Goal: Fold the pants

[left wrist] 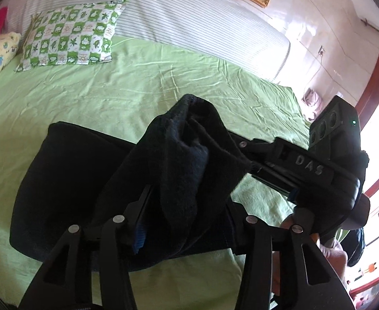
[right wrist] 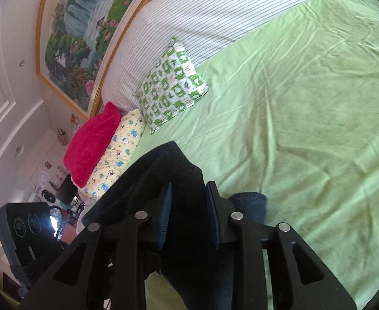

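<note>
Dark navy pants (left wrist: 68, 186) lie partly folded on the green bed sheet (left wrist: 127, 82). My left gripper (left wrist: 186, 206) is shut on a raised bunch of the pants fabric, which stands up between its fingers. My right gripper (right wrist: 189, 214) is shut on another part of the pants (right wrist: 163, 175), with cloth filling the gap between its blue pads (right wrist: 166, 206). The right gripper's body also shows in the left wrist view (left wrist: 305, 165), close on the right, with the fabric stretched between the two.
A green checked pillow (left wrist: 70, 36) lies at the head of the bed, with a yellow patterned pillow (right wrist: 122, 152) and a red cushion (right wrist: 91, 144) beside it. A striped headboard cushion (left wrist: 189, 13) and a framed painting (right wrist: 80, 33) stand behind.
</note>
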The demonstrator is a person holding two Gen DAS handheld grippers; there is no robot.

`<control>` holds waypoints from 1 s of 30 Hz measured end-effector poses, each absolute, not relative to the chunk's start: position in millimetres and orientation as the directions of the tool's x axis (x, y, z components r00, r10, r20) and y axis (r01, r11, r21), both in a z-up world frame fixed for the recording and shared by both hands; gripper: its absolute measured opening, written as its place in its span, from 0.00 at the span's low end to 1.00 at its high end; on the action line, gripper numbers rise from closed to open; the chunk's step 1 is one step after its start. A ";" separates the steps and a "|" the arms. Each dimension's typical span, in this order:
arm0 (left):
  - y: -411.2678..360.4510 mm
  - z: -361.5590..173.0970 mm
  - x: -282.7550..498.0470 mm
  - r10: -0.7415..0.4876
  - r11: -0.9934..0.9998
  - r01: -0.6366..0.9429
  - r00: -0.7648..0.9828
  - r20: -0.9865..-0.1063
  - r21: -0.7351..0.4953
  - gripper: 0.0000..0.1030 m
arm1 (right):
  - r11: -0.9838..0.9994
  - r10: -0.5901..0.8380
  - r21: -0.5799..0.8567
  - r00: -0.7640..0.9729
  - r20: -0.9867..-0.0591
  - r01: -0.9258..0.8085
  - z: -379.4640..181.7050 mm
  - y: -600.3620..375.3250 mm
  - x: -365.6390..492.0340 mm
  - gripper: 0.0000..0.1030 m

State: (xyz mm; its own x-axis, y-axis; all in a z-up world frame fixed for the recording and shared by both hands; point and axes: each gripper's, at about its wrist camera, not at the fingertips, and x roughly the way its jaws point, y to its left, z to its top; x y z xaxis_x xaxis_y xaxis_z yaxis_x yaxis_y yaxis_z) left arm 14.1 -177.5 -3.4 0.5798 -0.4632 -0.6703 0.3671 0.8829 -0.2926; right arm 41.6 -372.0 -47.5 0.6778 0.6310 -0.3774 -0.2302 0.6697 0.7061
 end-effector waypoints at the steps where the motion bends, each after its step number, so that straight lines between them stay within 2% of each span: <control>1: -177.3 -4.2 14.2 -0.469 0.880 0.370 0.576 -0.670 -0.298 0.49 | 0.668 0.626 0.710 0.685 -0.373 -0.223 -47.2 -375.3 38.7 0.28; 8: -182.4 -5.8 8.2 -0.494 0.864 0.401 0.558 -0.666 -0.304 0.62 | 0.651 0.594 0.740 0.719 -0.360 -0.167 -49.4 -396.1 18.6 0.32; 9: -183.0 -5.2 6.9 -0.502 0.859 0.407 0.554 -0.664 -0.309 0.66 | 0.649 0.592 0.743 0.722 -0.359 -0.163 -49.2 -396.7 16.4 0.33; 10: -183.1 -4.4 5.5 -0.510 0.854 0.413 0.549 -0.662 -0.316 0.70 | 0.650 0.585 0.744 0.726 -0.362 -0.153 -49.3 -398.3 12.9 0.36; 12: -182.9 -1.8 2.6 -0.531 0.841 0.426 0.539 -0.654 -0.333 0.71 | 0.659 0.571 0.740 0.732 -0.372 -0.138 -48.3 -398.7 8.1 0.43; 17: -180.6 6.3 -5.2 -0.571 0.814 0.455 0.516 -0.638 -0.360 0.74 | 0.669 0.523 0.737 0.768 -0.371 -0.099 -43.7 -404.9 -7.3 0.75; 25: -153.8 24.6 -11.2 -0.600 0.799 0.435 0.541 -0.589 -0.415 0.78 | 0.695 0.465 0.716 0.802 -0.376 -0.068 -29.3 -407.2 -28.4 0.78; 30: -123.8 23.3 -3.9 -0.562 0.827 0.372 0.579 -0.591 -0.422 0.79 | 0.715 0.453 0.696 0.800 -0.393 -0.063 -23.4 -397.3 -39.8 0.84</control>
